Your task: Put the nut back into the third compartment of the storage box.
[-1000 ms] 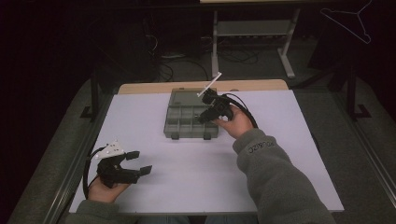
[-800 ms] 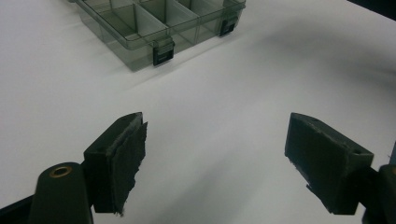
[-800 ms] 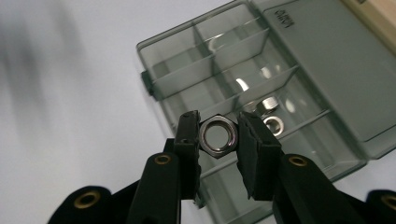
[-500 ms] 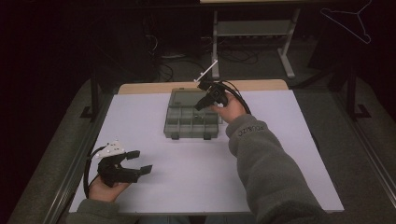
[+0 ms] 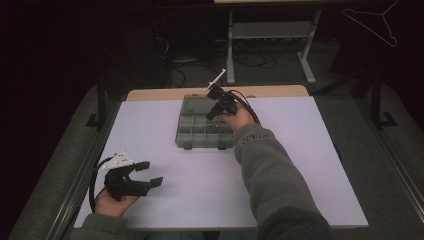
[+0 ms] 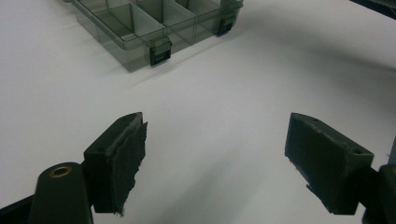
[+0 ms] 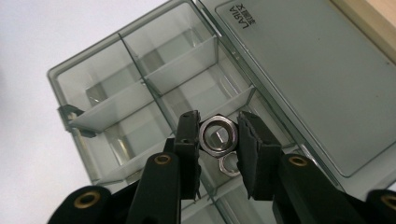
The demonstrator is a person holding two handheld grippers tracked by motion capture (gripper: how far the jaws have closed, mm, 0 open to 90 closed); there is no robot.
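**Nut held over an open parts box**

Near the table's (image 5: pixel 300 165) front left corner, the left gripper (image 5: pixel 145 174) rests low in the person's left hand (image 5: pixel 111 204), its jaws spread wide with nothing between them. In the left gripper view the white tabletop lies bare between the two pads.

Toward the middle of the back edge sits a smoky clear plastic box (image 5: pixel 192 131) with dividers, two dark latches on its front wall and its lid (image 7: pixel 308 74) folded flat open behind it. Raised lettering on the lid is partly legible: "LARIA" can just be made out.

The right gripper (image 7: pixel 218 136) hangs over the box's right side, jaws clamped on a shiny hexagonal nut (image 7: pixel 218 135). A smaller nut (image 7: pixel 227 164) lies in the compartment below.
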